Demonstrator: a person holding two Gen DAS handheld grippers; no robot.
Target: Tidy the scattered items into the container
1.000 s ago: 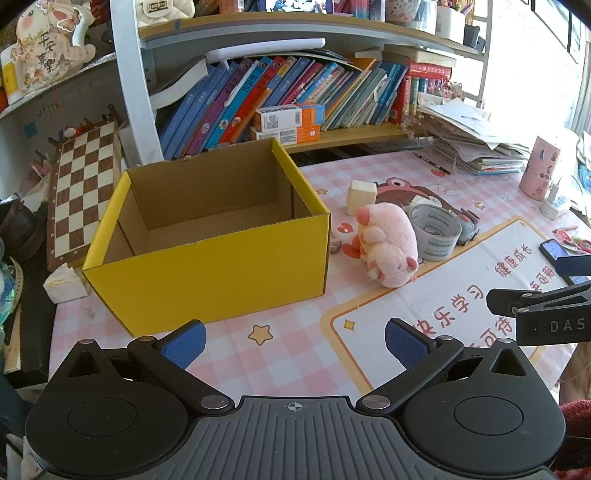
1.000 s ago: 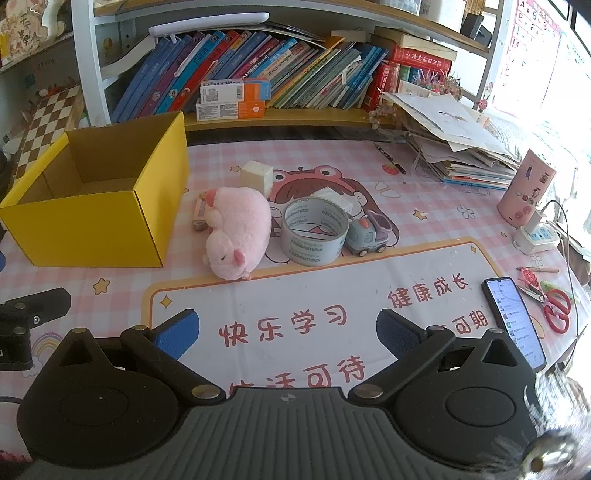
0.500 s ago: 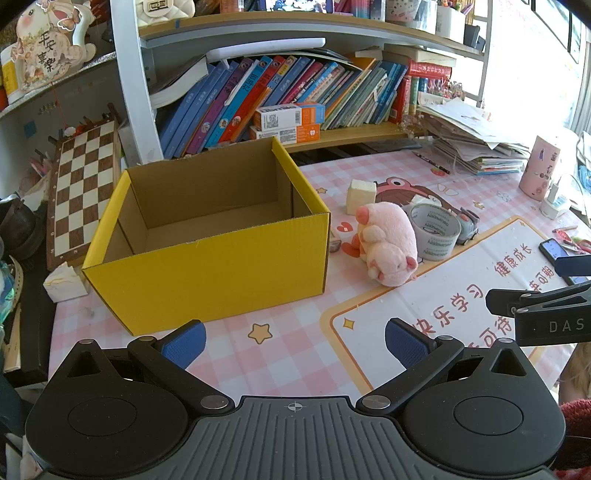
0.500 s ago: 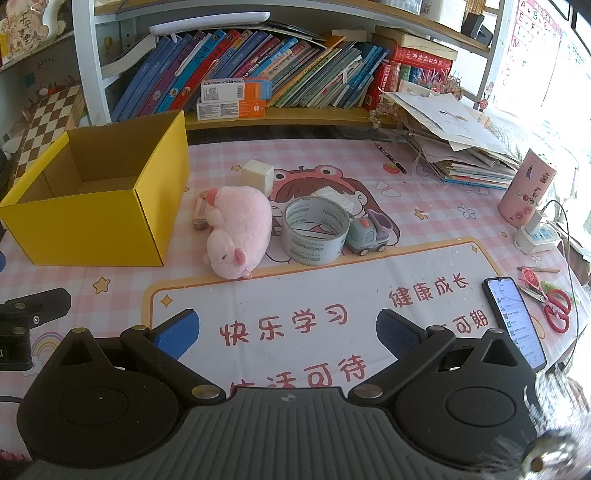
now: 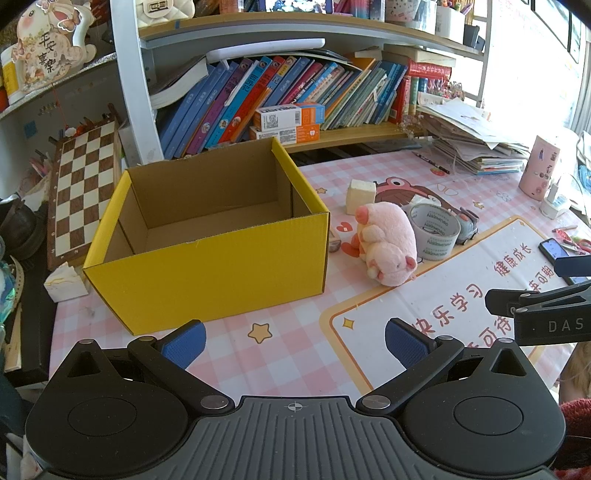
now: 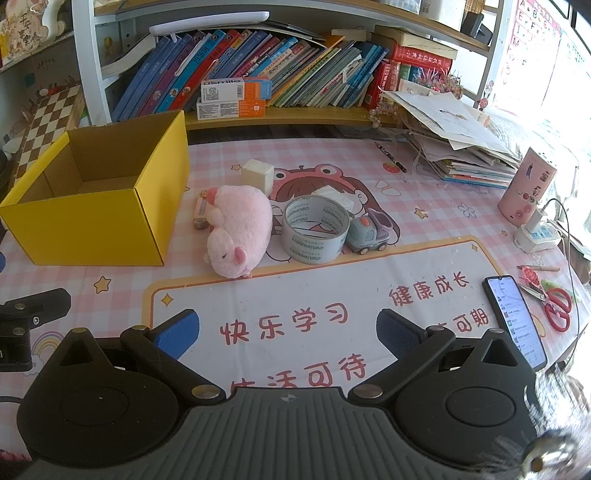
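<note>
Nothing has moved: both grippers, left gripper [image 5: 293,341] and right gripper [image 6: 286,330], hover with fingers apart near the desk's front edge, facing the empty yellow box [image 5: 207,269] and pink plush pig [image 6: 240,229].

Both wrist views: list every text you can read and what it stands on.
"快乐学习", "健康成长": desk mat.
"deli" and "NEZVEN"-like print, repeated: tape roll.
"DAS", cut off: right gripper body.
"平安喜乐": figurine on shelf.
Alphabet letters: wall chart.
Book spines, orange-white boxes, phone screen: too small to read.
</note>
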